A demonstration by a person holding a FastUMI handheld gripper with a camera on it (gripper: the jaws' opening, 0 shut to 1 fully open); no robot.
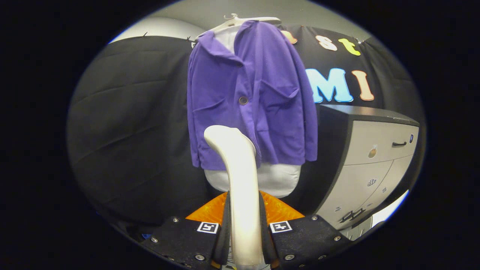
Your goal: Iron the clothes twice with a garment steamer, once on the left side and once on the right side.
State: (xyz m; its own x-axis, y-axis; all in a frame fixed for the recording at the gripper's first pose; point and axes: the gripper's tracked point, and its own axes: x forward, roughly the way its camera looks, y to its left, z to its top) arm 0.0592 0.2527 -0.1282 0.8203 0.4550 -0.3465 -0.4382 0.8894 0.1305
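Claw [243, 232] gripping garment steamer [238, 180] upright between both fingers, head pointing at lower front of purple jacket [251, 101] hanging on white hanger [240, 20] just beyond, grey cabinet [375, 165] standing beside.

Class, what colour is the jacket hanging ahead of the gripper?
Purple, seen in the gripper view: the jacket hangs beyond the steamer the gripper clamps.

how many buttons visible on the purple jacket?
1. A single button sits at the middle of the purple jacket, beyond the steamer handle the gripper clamps. Others may be hidden behind the handle or folds.
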